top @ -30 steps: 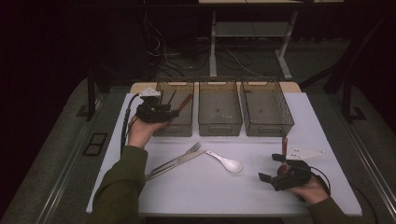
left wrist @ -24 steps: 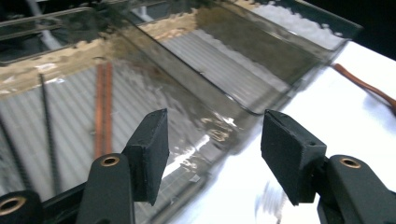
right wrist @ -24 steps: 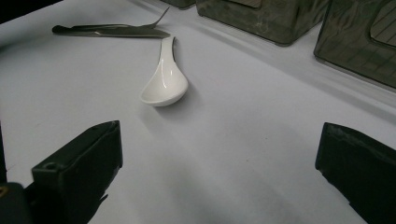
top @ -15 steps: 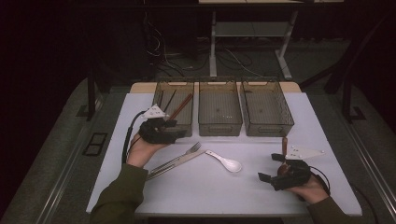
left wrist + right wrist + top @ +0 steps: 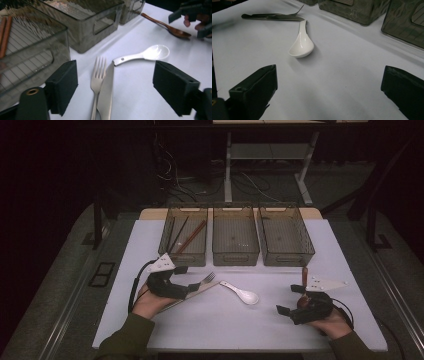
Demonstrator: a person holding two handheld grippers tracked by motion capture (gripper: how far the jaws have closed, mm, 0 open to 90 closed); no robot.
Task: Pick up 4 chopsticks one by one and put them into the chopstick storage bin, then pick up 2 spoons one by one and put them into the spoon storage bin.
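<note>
My left gripper point(image 5: 192, 287) hovers low over the white table, open, pointing at a metal fork point(image 5: 207, 279) and knife point(image 5: 202, 291) that lie side by side. In the left gripper view its jaws point(image 5: 117, 92) have just been opening; the fork point(image 5: 97, 77) and knife point(image 5: 106, 92) lie on the table beneath the gap, untouched by the pads. A white ceramic spoon point(image 5: 242, 293) point(image 5: 147, 55) point(image 5: 302, 43) lies mid-table. My right gripper point(image 5: 289, 300) point(image 5: 329, 97) rests open at the near right, with nothing between its jaws. A wooden spoon point(image 5: 304, 272) point(image 5: 165, 25) lies just beyond it.
Three clear bins stand in a row at the back: the left bin point(image 5: 187, 257) holds chopsticks point(image 5: 190, 237), the middle bin point(image 5: 235, 256) and the right bin point(image 5: 287, 257) look empty. The table's front edge runs just behind both hands.
My left hand has drawn back from the left bin and come down toward the fork and knife, its jaws spreading wider. The right hand has stayed put.
</note>
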